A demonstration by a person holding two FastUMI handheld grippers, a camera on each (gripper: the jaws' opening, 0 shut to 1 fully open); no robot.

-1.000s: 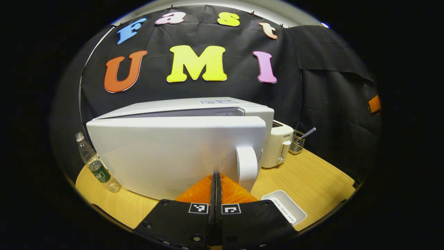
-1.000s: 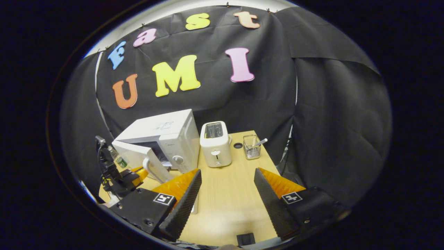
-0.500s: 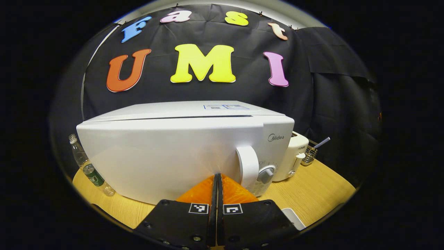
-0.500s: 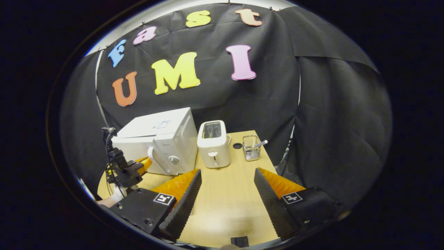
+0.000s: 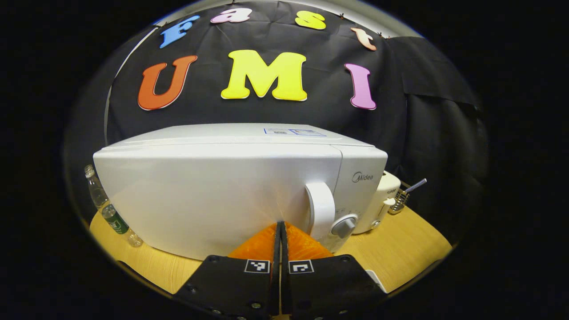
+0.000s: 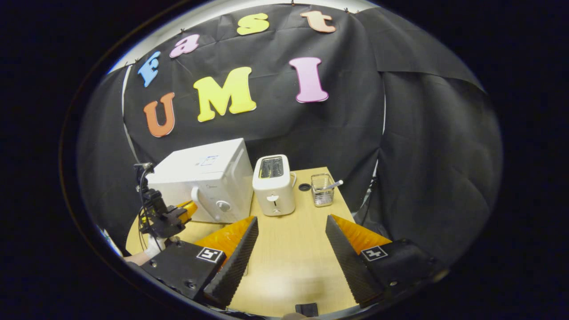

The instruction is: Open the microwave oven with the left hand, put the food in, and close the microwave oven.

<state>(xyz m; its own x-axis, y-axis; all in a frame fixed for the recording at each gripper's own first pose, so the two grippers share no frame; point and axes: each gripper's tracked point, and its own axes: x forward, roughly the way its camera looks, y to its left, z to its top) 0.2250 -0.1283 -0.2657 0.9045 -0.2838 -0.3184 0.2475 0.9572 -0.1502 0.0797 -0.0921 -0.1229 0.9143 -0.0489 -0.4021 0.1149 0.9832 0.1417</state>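
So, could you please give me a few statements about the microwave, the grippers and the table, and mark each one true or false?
1. The microwave door is closed. True.
2. The right gripper has its fingers shut. False: they are spread wide with nothing between them.
3. The left gripper is closed, tips at the door front. True.
4. The toaster stands left of the microwave in the right gripper view. False: it stands to its right.
5. A plastic bottle stands beside the microwave. True.
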